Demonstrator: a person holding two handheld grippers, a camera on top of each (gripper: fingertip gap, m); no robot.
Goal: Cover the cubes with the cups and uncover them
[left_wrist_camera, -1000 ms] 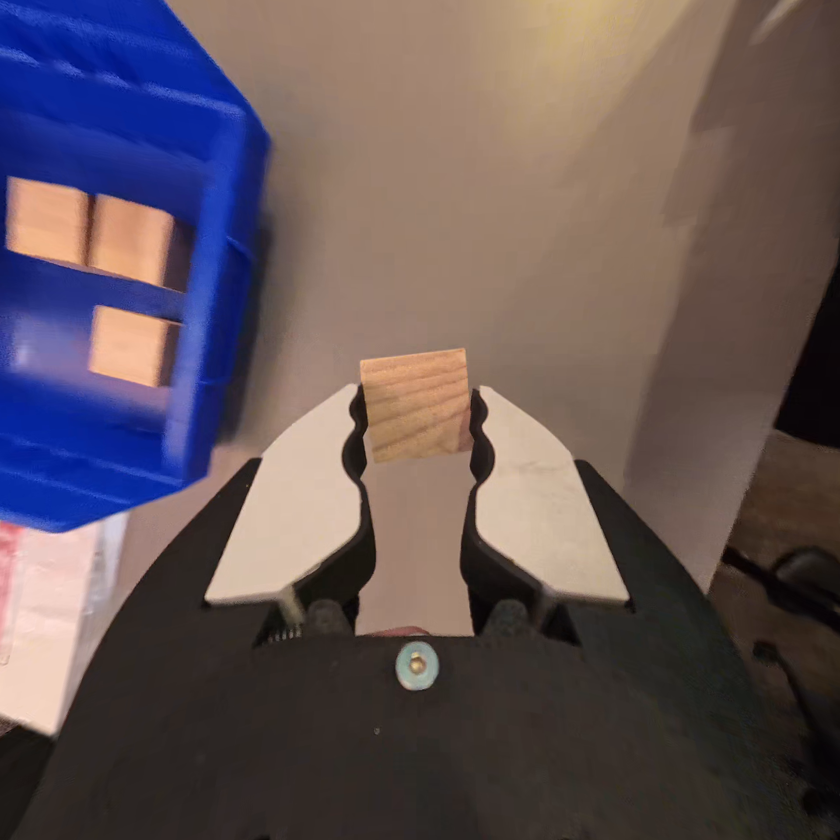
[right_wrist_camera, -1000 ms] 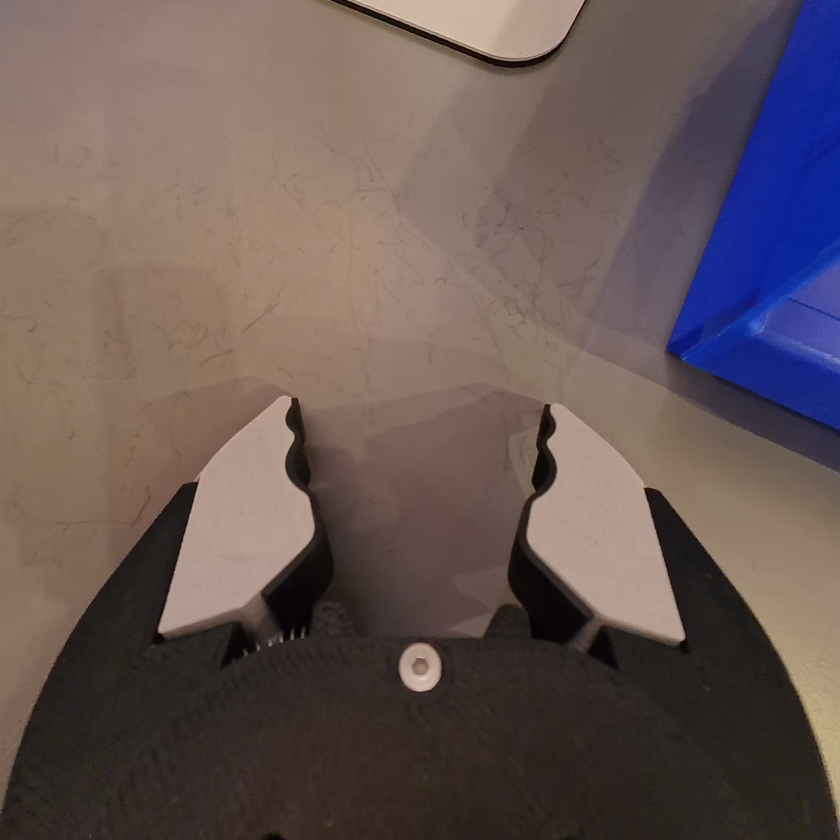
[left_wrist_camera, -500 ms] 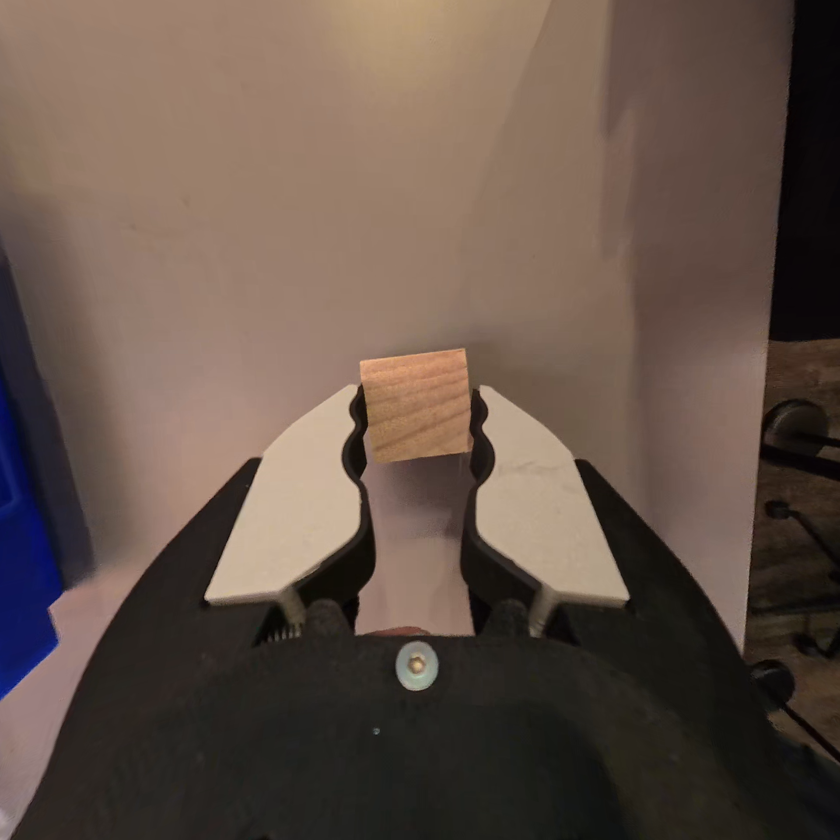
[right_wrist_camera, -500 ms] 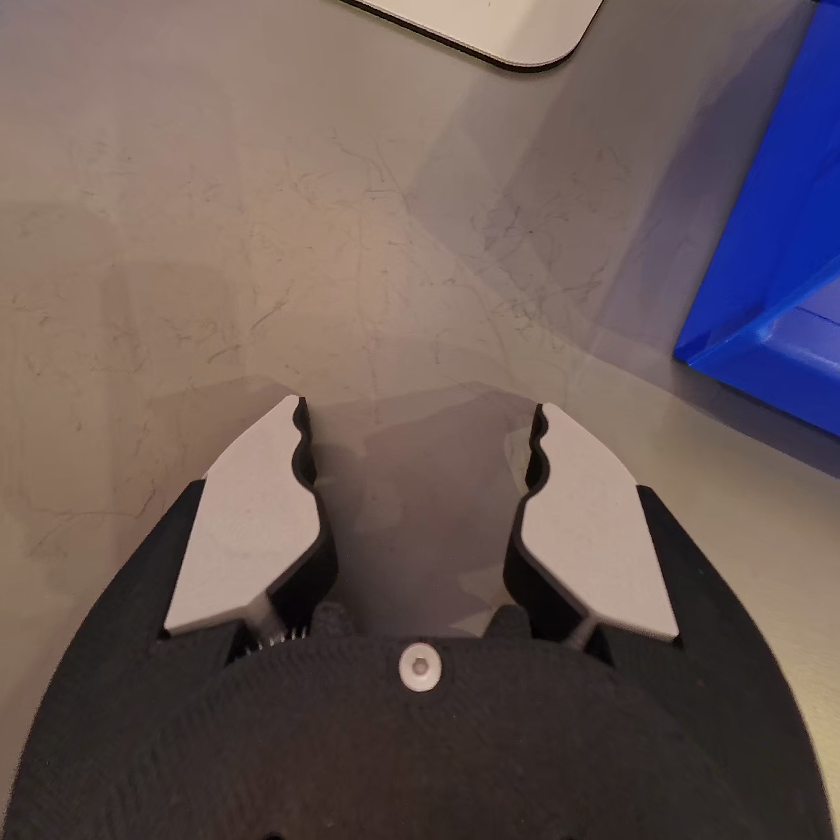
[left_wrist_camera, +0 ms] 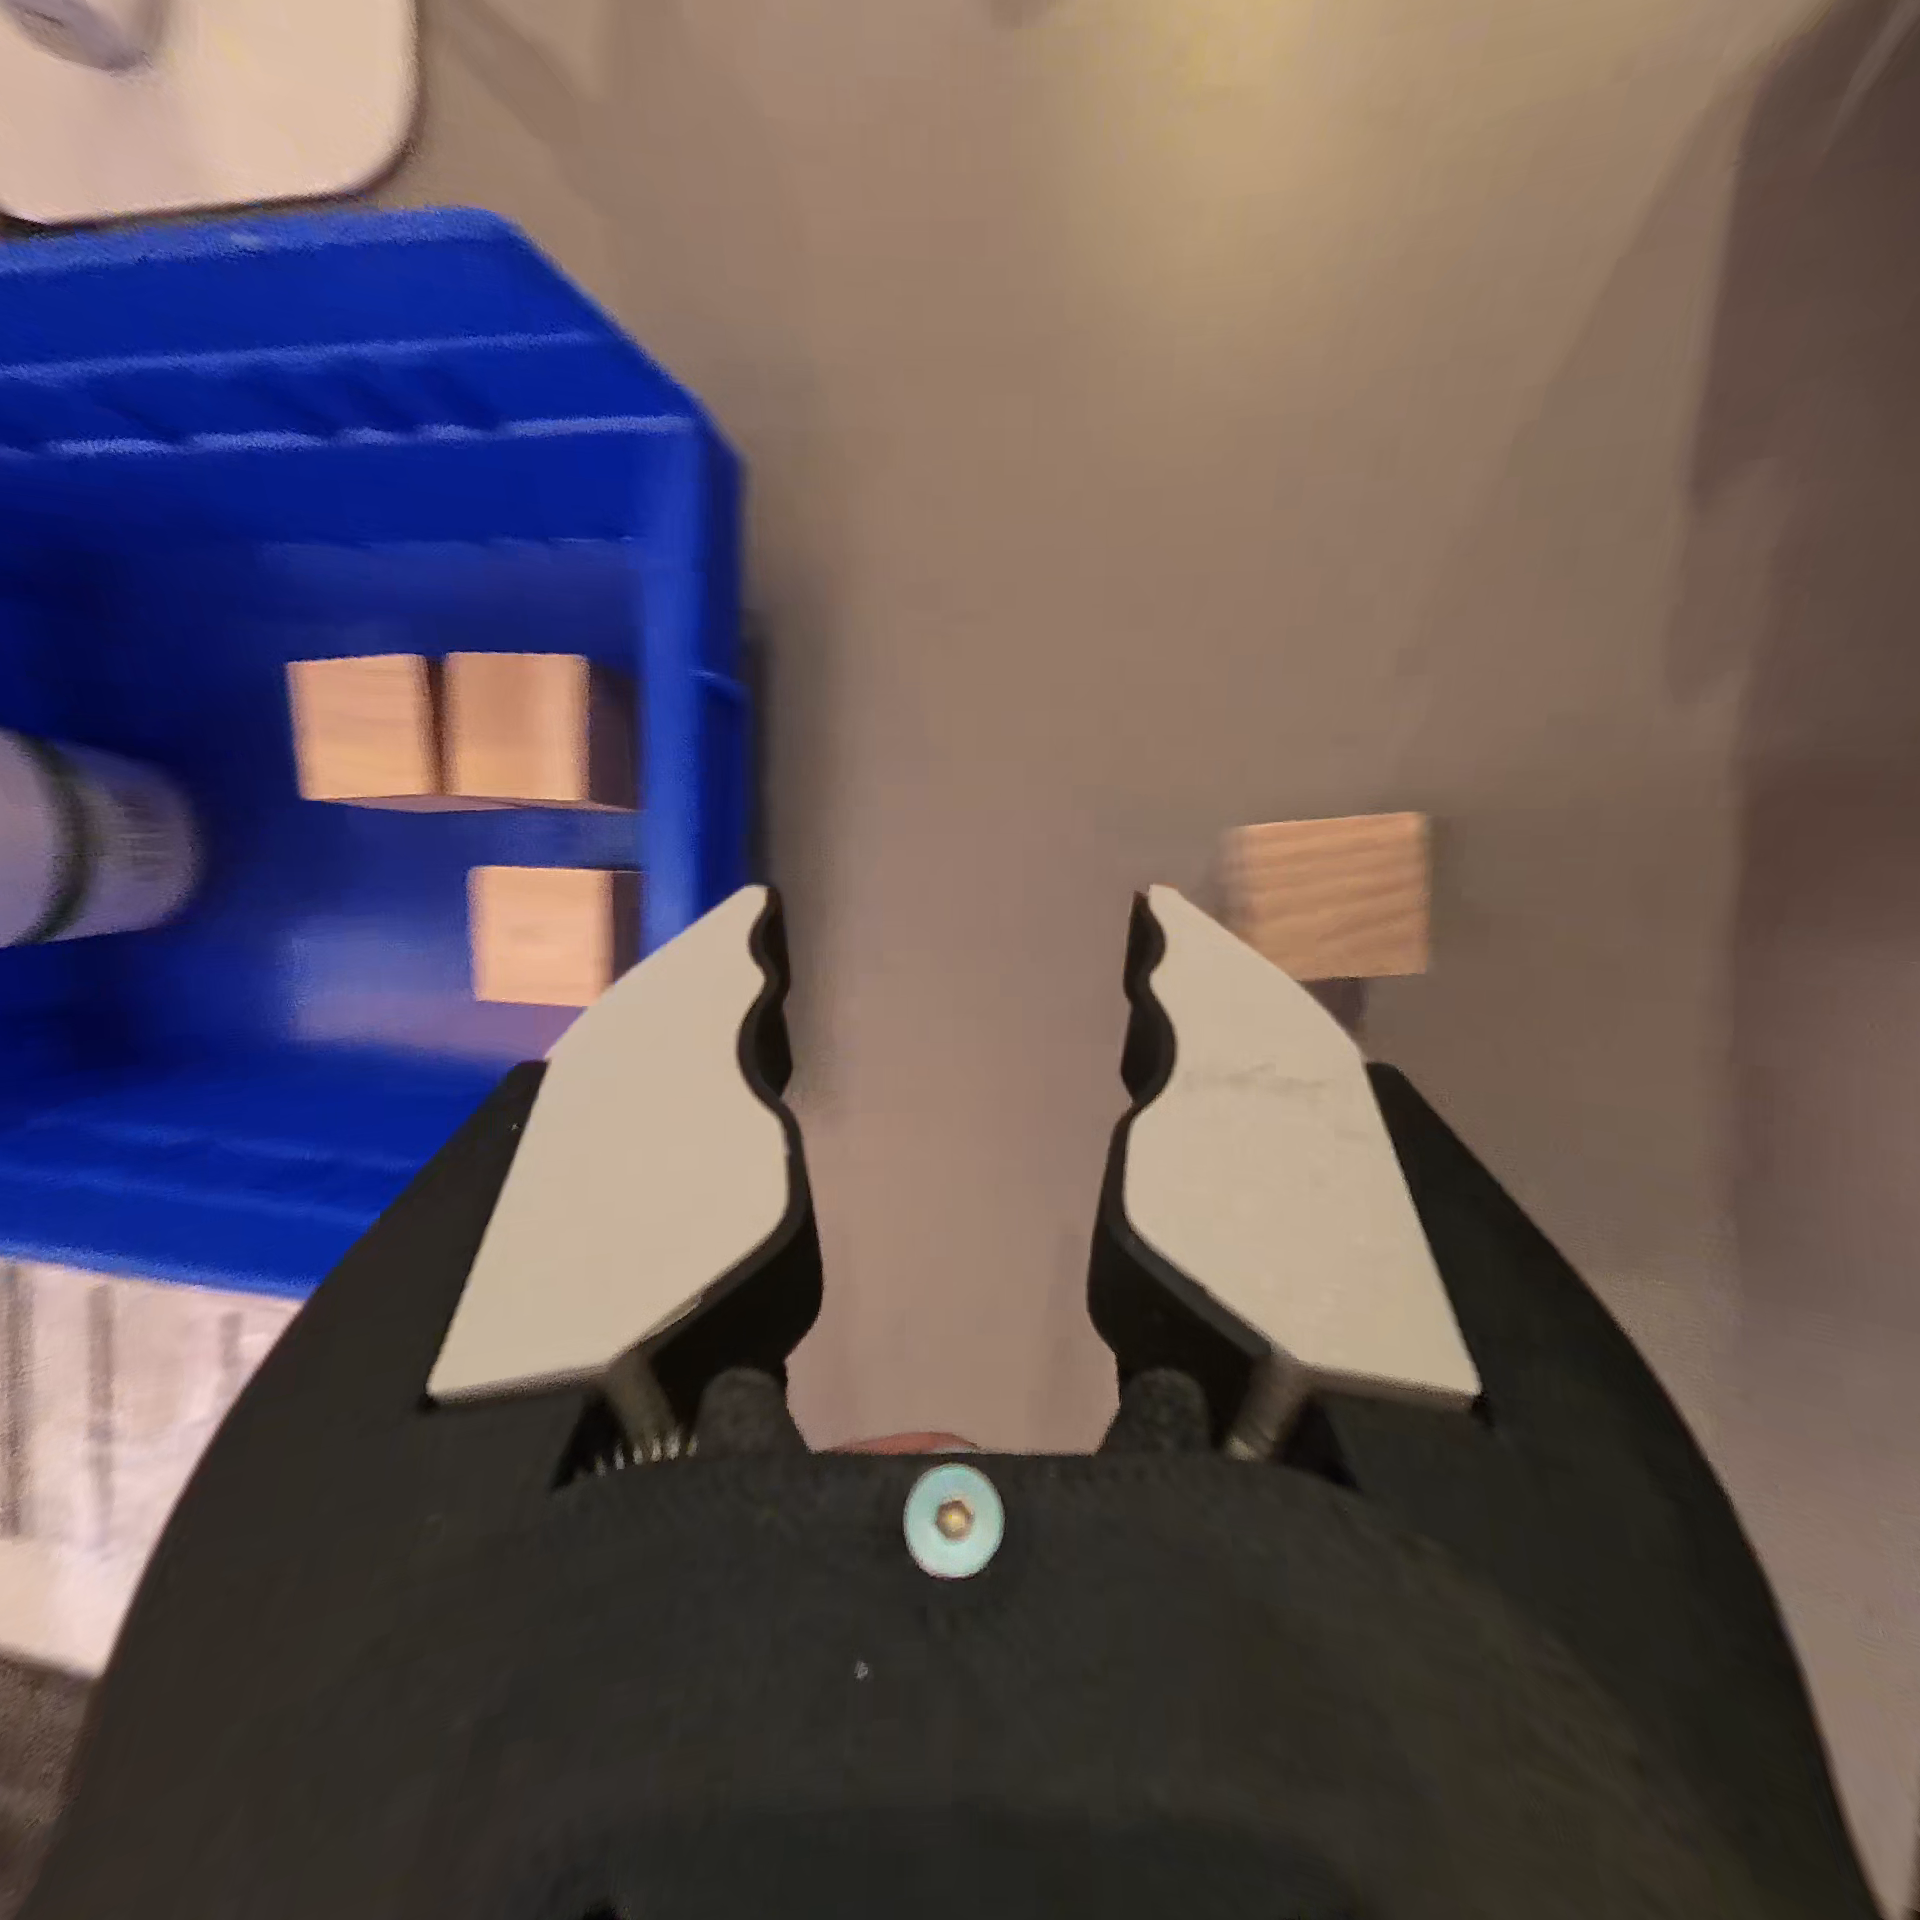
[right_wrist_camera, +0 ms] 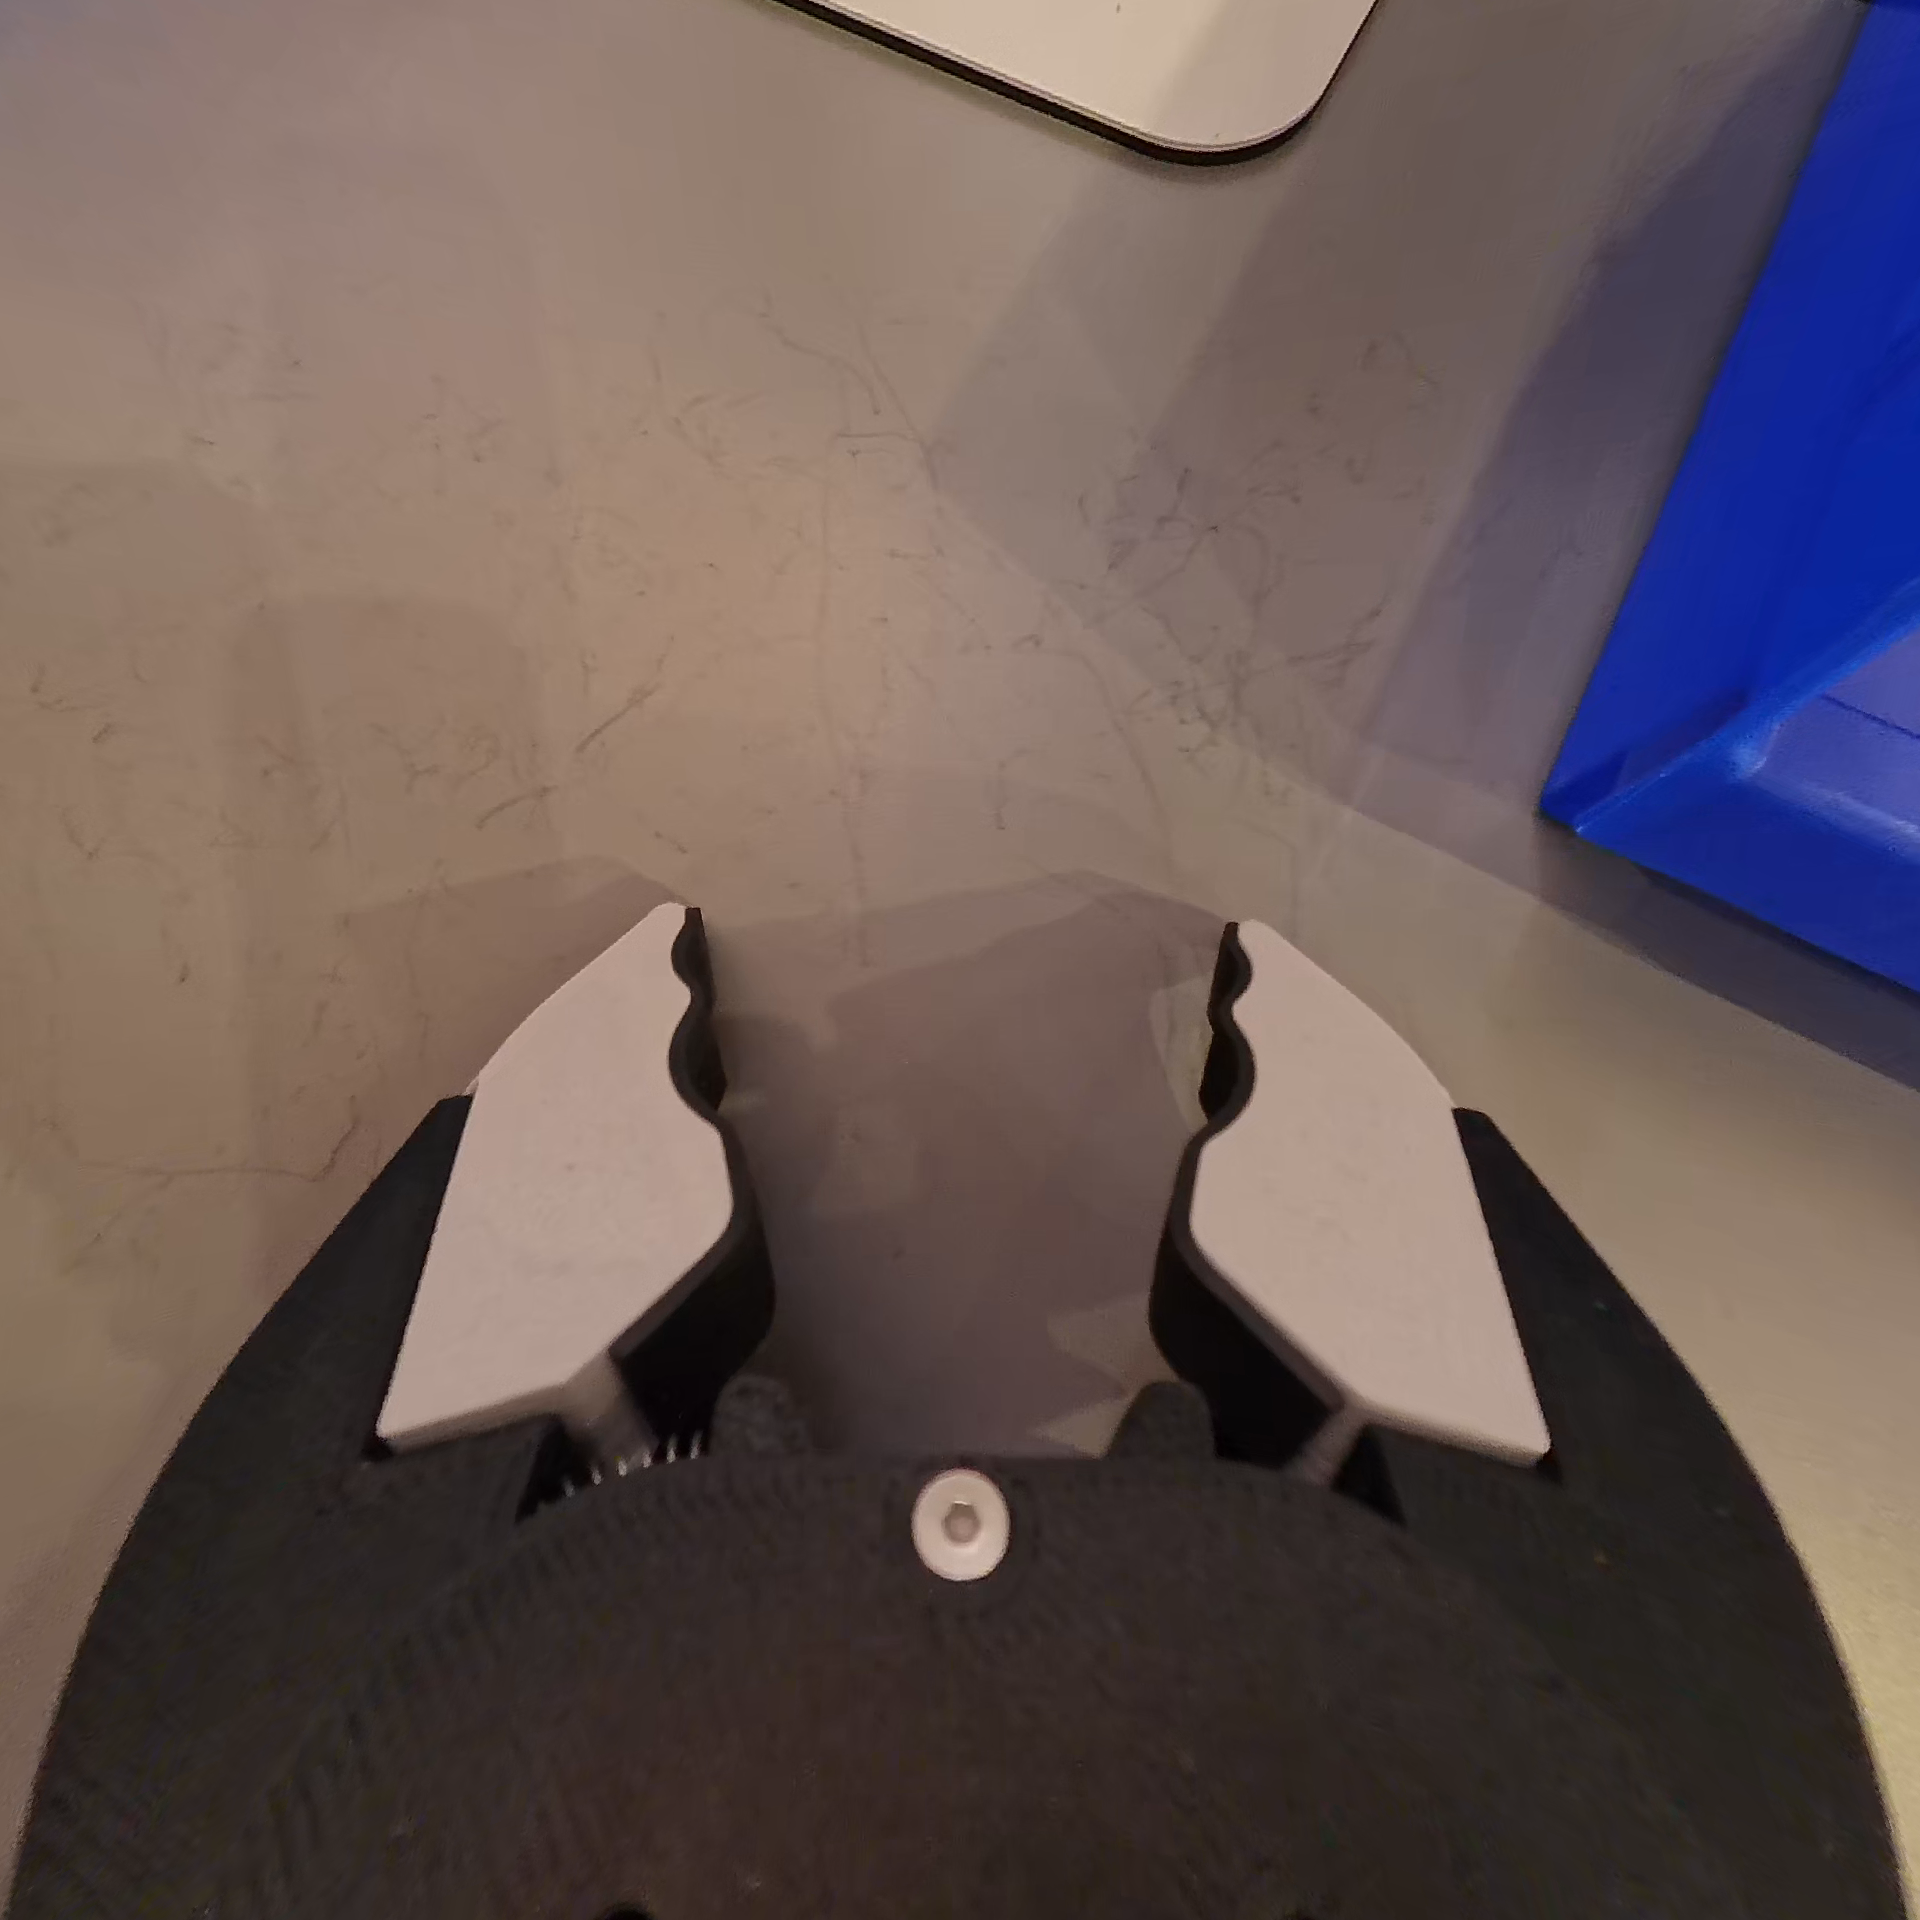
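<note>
Left hand-held gripper [left_wrist_camera: 954, 914] wide, empty; one wooden cube [left_wrist_camera: 1325, 896] on the worktop [left_wrist_camera: 1143, 416] beside its right finger, three cubes [left_wrist_camera: 447, 727] in the blue bin [left_wrist_camera: 343, 468]. Right hand-held gripper [right_wrist_camera: 961, 930] wide, empty. Risk: the finger nudging the cube aside.

Dim, warm light. The left wrist view is motion-blurred, smearing the blue bin [left_wrist_camera: 343, 727]; the right view is sharp, with soft shadows on the bench [right_wrist_camera: 623, 520].

Each camera sits behind its own claw and looks forward and down along the two fingers. The right one is close above the worktop [right_wrist_camera: 727, 520]. Both views share the blue bin [left_wrist_camera: 343, 499] and the grey worktop.
</note>
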